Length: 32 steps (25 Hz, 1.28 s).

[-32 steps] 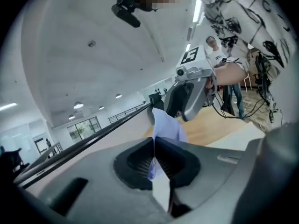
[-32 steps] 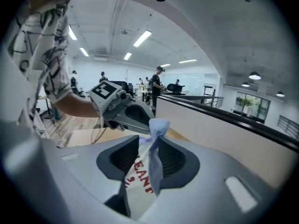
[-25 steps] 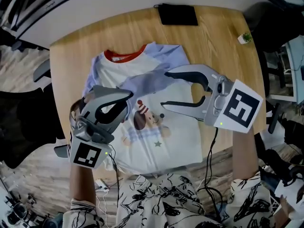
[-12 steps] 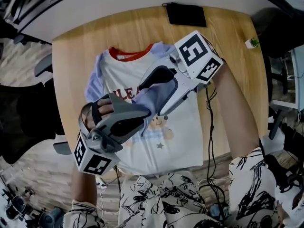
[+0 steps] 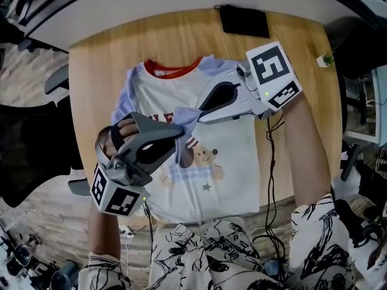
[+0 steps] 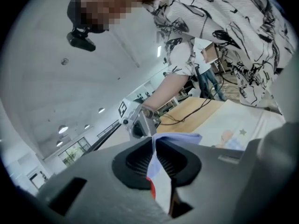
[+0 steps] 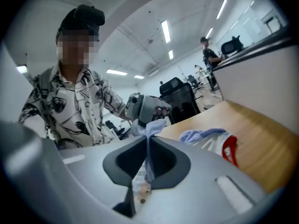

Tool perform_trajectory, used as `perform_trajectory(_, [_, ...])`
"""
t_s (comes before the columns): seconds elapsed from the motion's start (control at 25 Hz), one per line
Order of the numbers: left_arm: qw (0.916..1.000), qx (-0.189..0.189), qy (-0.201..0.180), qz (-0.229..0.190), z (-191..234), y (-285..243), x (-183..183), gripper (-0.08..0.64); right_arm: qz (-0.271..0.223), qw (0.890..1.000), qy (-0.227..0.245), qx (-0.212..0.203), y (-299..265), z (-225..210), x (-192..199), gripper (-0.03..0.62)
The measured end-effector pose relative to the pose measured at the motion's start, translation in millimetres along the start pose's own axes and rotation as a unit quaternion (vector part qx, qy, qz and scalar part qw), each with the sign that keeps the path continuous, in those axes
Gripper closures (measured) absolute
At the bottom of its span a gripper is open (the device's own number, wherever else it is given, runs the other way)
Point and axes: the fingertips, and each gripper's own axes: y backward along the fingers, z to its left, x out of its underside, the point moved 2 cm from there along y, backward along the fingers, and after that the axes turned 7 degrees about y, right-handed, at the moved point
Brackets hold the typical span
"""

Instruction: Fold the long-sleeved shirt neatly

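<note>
1. The left claw (image 5: 179,139) is clamped tight on the blue sleeve (image 5: 186,118) of the long-sleeved shirt (image 5: 224,162), with cloth pinched between its pads.
2. The right claw (image 5: 196,115) is closed on the same sleeve. It faces the left claw, tips just beside tips.
3. The sleeve is lifted and bunched between both claws.
4. The shirt's body lies flat on the worktop (image 5: 97,77) beneath the claws, its red collar (image 5: 172,71) beyond them.
</note>
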Motion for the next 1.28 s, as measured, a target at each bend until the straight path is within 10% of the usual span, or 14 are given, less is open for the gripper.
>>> perform_trajectory(0.28, [0.9861,-0.068,0.124,0.088,51,21,68,0.416,-0.035,0.954,0.025,0.297,37,-44,-28,0.566])
perform_trajectory(0.52, [0.9783,-0.082,0.170,0.085,66,22,74,0.416,-0.019,0.901,0.085,0.425,36,-52,-38,0.566])
perform_trajectory(0.76, [0.9699,-0.011,0.230,0.080,59,23,65,0.374,0.050,0.846,0.127,0.515,4,-31,-29,0.566])
perform_trajectory(0.88, [0.9730,0.003,0.211,0.094,53,14,70,0.360,0.031,0.829,0.140,0.541,-13,-19,-33,0.566])
perform_trajectory(0.96, [0.9788,0.000,0.180,0.097,55,11,73,0.543,0.017,0.811,0.167,0.561,-16,-15,-39,0.566])
perform_trajectory(1.08, [0.9867,-0.016,0.126,0.101,68,11,65,0.545,0.015,0.778,0.192,0.598,-13,-4,-42,0.566])
perform_trajectory(1.28, [0.9937,-0.054,0.031,0.093,99,18,40,0.545,0.043,0.676,0.209,0.706,-23,13,-40,0.565])
